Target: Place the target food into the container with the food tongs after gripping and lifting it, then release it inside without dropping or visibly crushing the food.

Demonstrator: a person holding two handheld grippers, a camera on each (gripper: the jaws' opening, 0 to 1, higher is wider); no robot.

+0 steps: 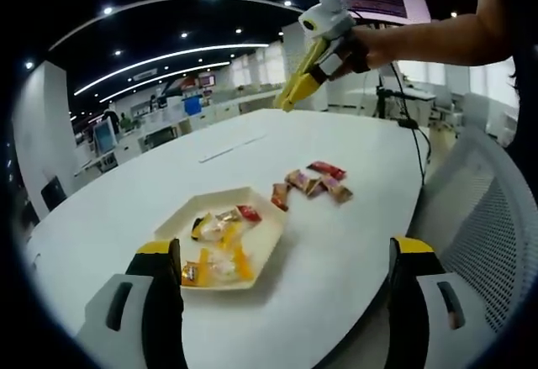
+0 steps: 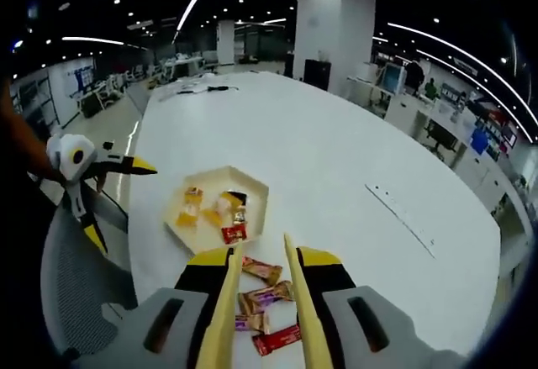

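A cream hexagonal tray (image 1: 255, 194) (image 2: 256, 186) on the white table holds several wrapped sweets, yellow, orange and red. A loose cluster of wrapped snacks (image 1: 313, 181) (image 2: 263, 300) lies on the table beside it. My left gripper (image 1: 286, 255) stands wide open near the tray, with nothing between its black, yellow-tipped jaws. My right gripper (image 2: 265, 261) is shut on yellow food tongs (image 2: 290, 285) (image 1: 299, 76), whose two arms stand apart above the loose snacks. In the left gripper view the right gripper (image 1: 323, 50) hangs high above the table in a person's hand. The left gripper (image 2: 122, 205) appears at the table's edge.
The white table (image 1: 353, 134) (image 2: 336, 159) is long with a rounded end. A grey mesh chair (image 1: 483, 209) (image 2: 76, 289) stands at its edge by the left gripper. A black cable (image 1: 414, 138) runs off the far side. Office desks lie beyond.
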